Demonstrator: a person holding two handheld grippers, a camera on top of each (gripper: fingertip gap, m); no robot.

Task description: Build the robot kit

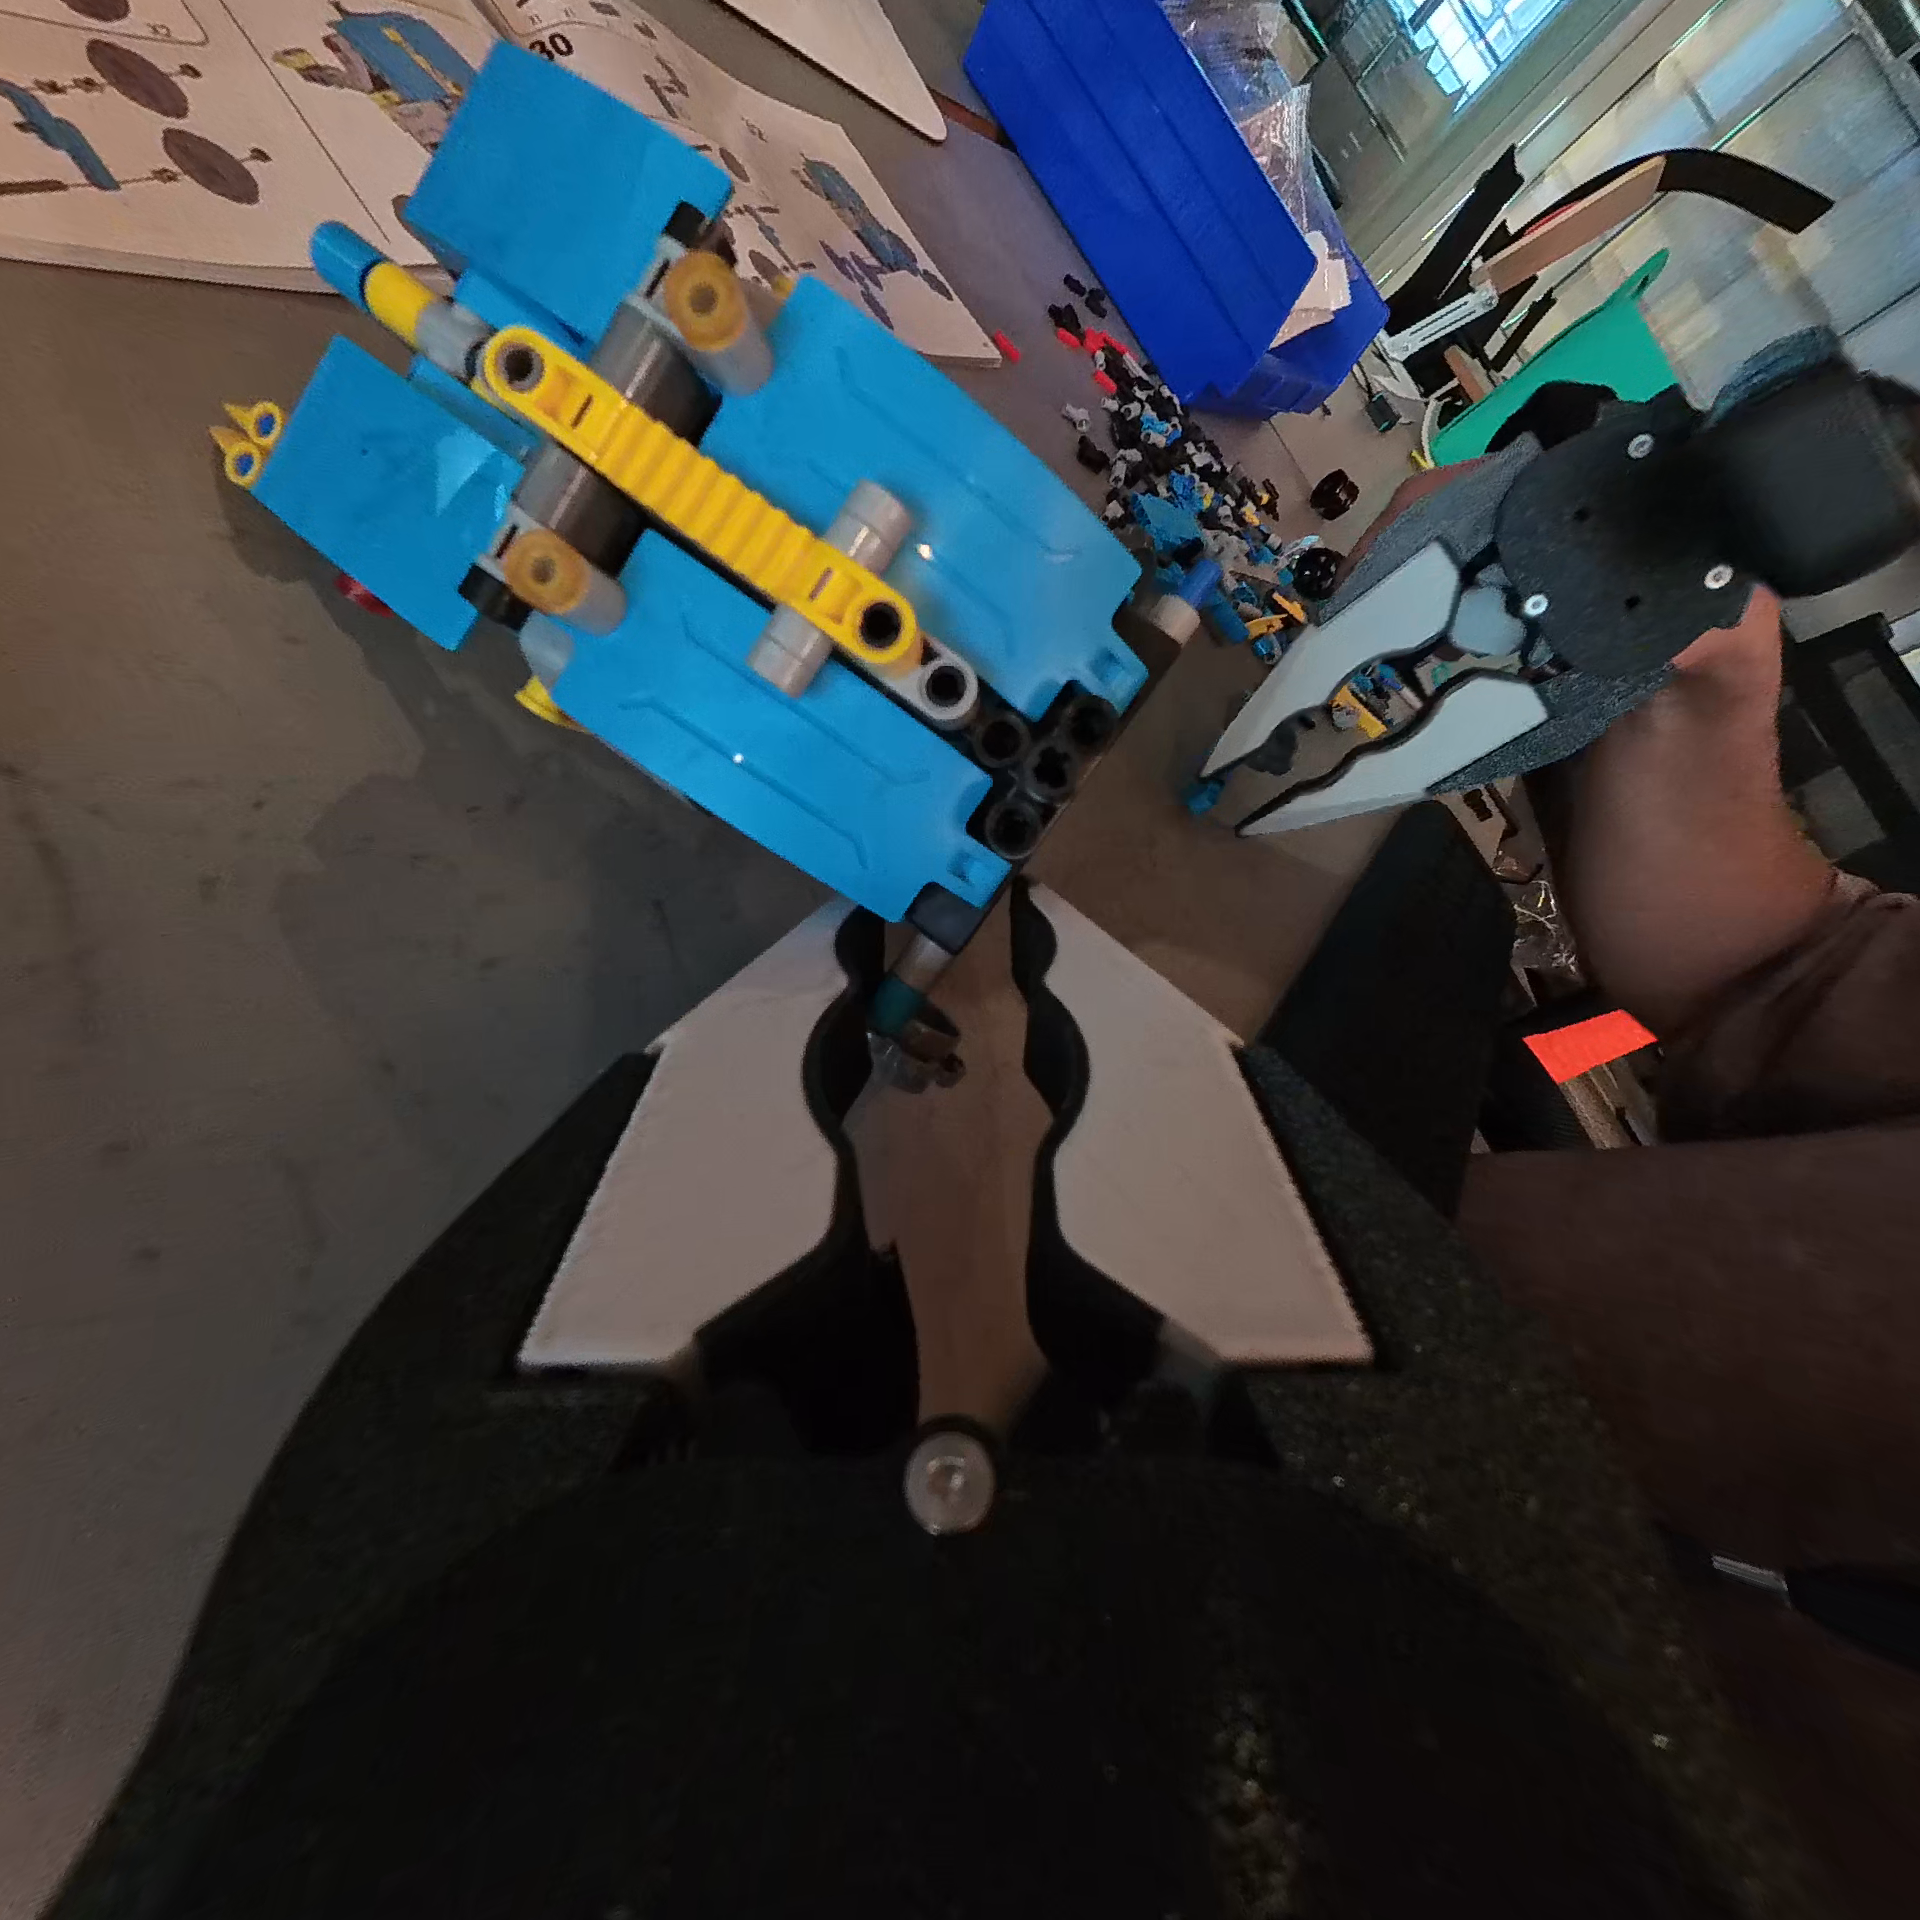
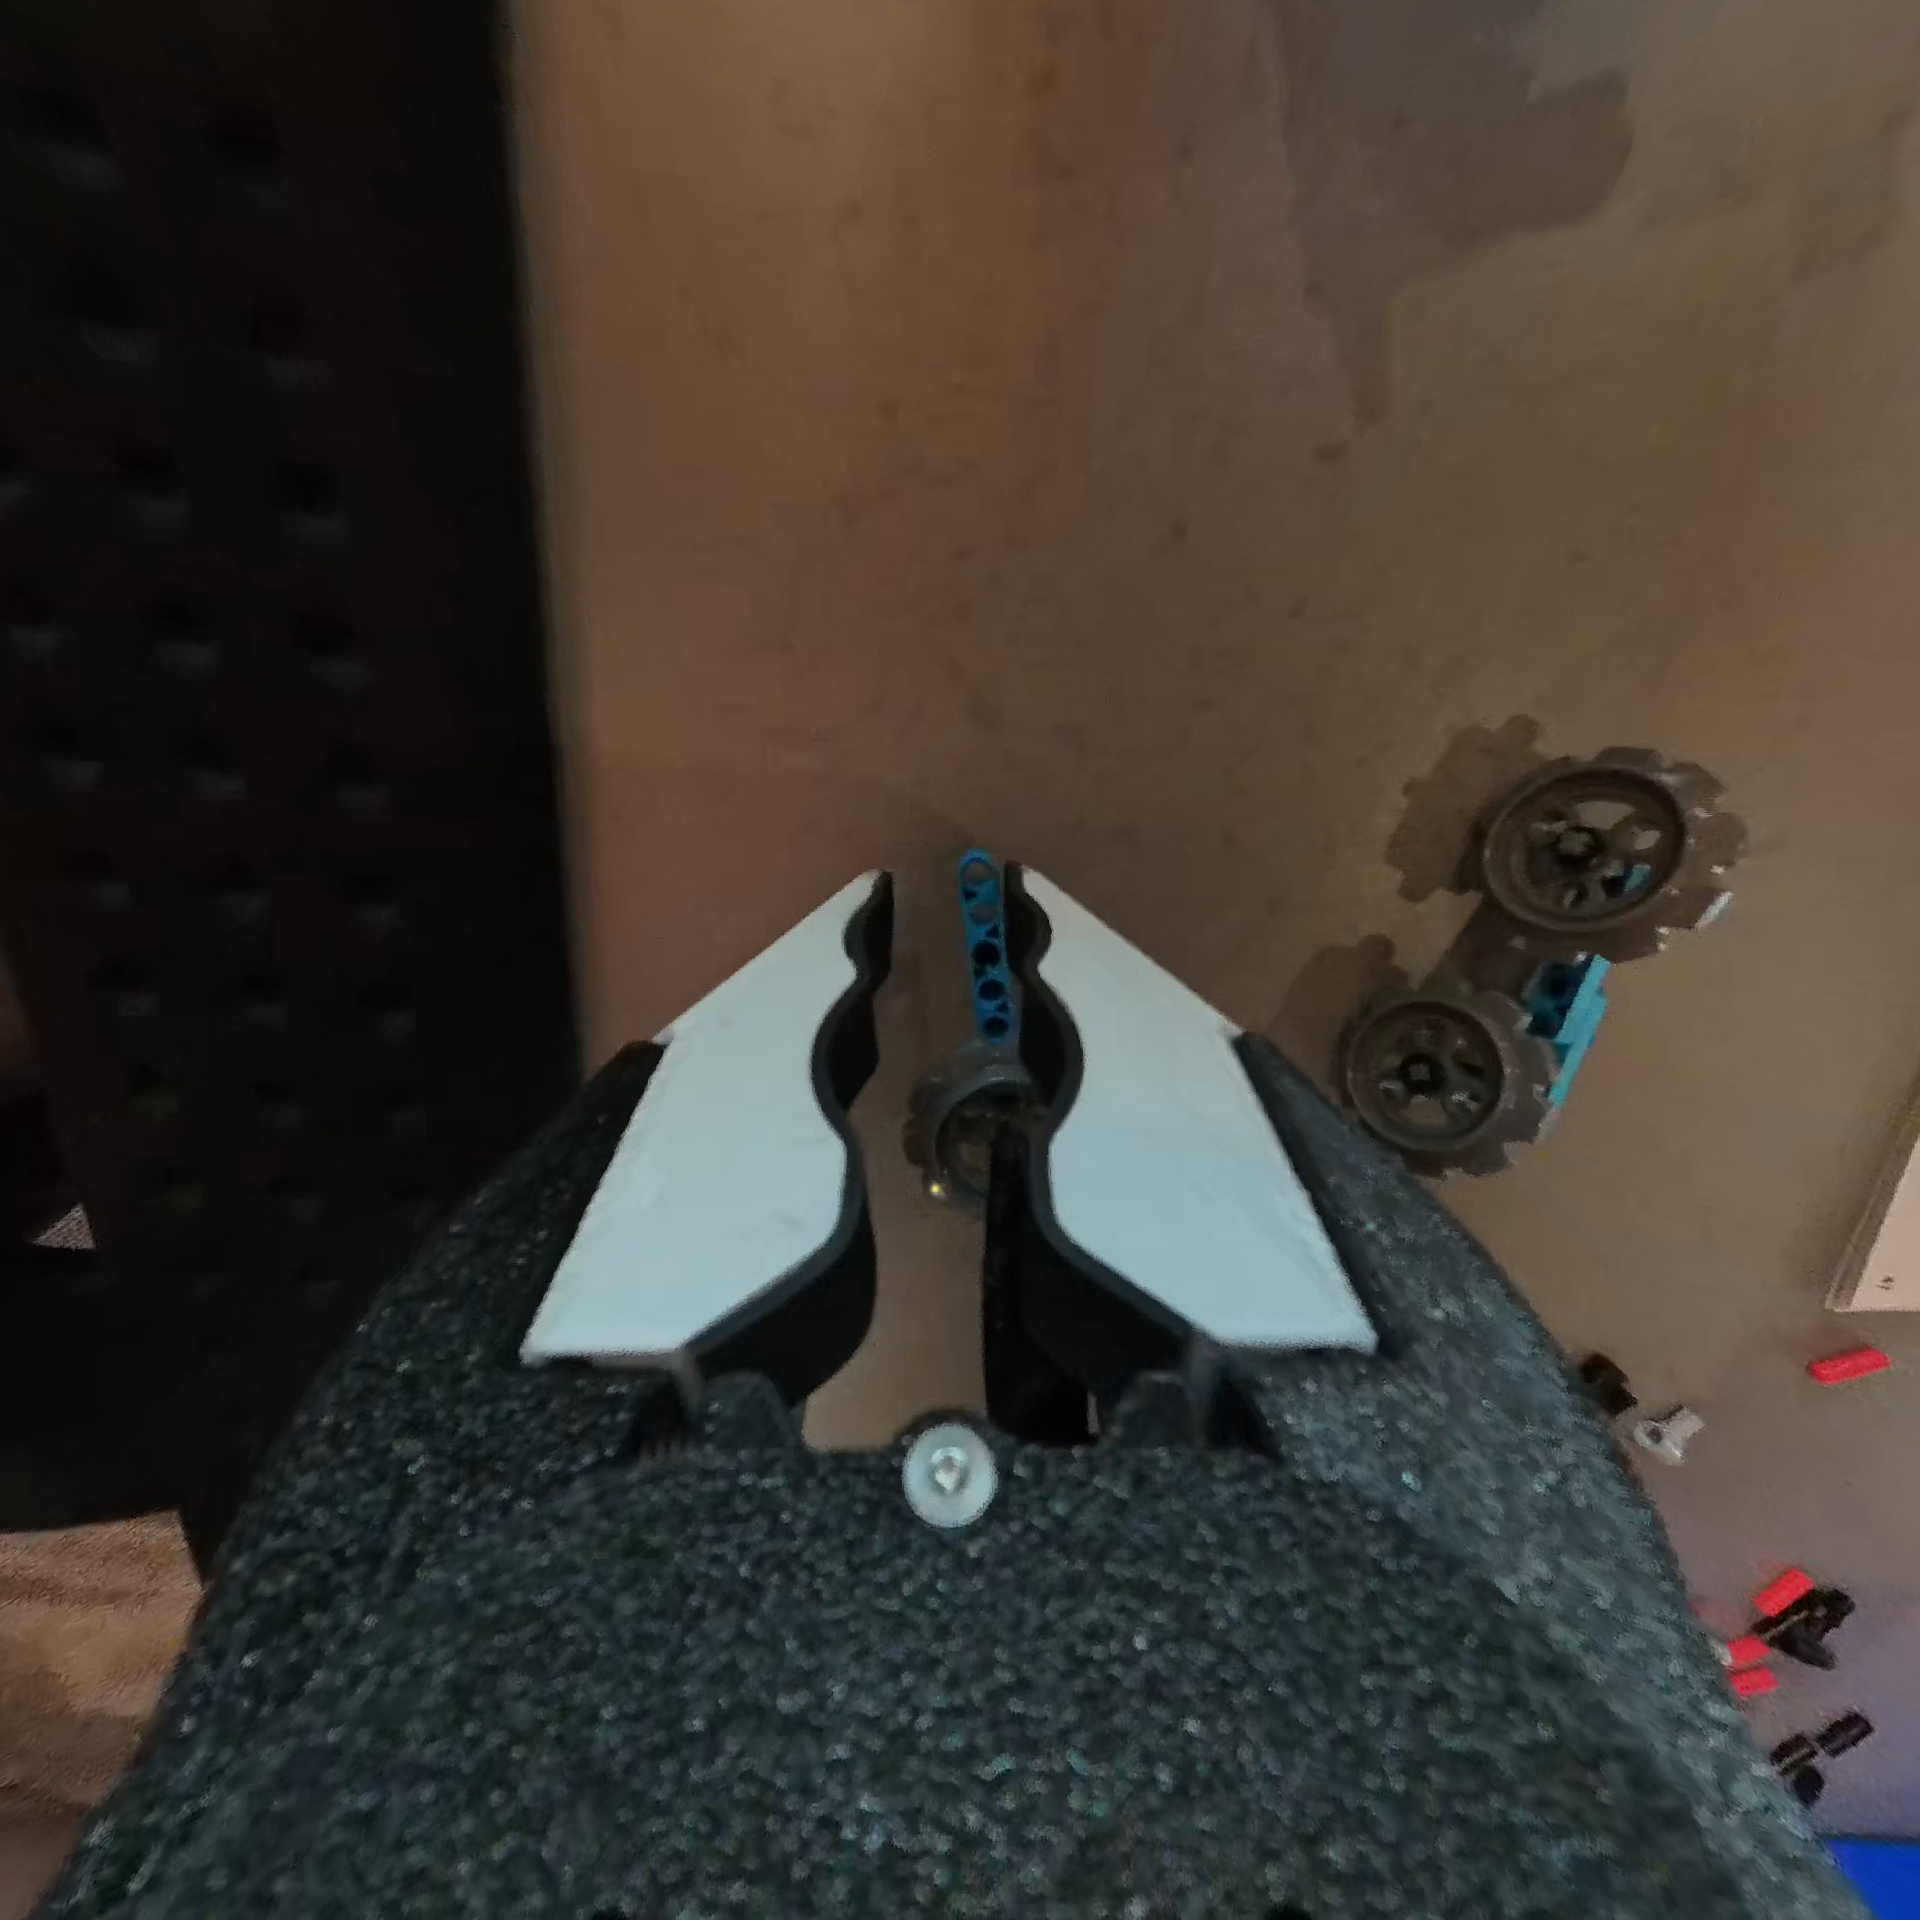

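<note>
My left gripper [image 1: 940, 904] is shut on the thin axle end of a blue and yellow brick model [image 1: 717, 520] and holds it tilted above the brown table [image 1: 260, 935]. The model has blue panels, a yellow toothed beam and grey pins. My right gripper [image 2: 951, 873] is shut on a small blue holed beam [image 2: 982, 956] with a dark toothed wheel [image 2: 971, 1127] at its near end. It hovers over the table [image 2: 1039, 416]. The right gripper also shows in the left wrist view [image 1: 1221, 800], to the right of the model and apart from it.
Instruction sheets [image 1: 156, 125], a blue bin [image 1: 1164, 187] and a pile of small parts [image 1: 1195, 488] lie beyond the model. A two-wheel assembly [image 2: 1507, 956] and loose red and black pieces [image 2: 1787, 1631] lie right of my right gripper. A dark perforated surface [image 2: 260, 623] is on its left. My hands' fingertips stand some 20 cm from each other.
</note>
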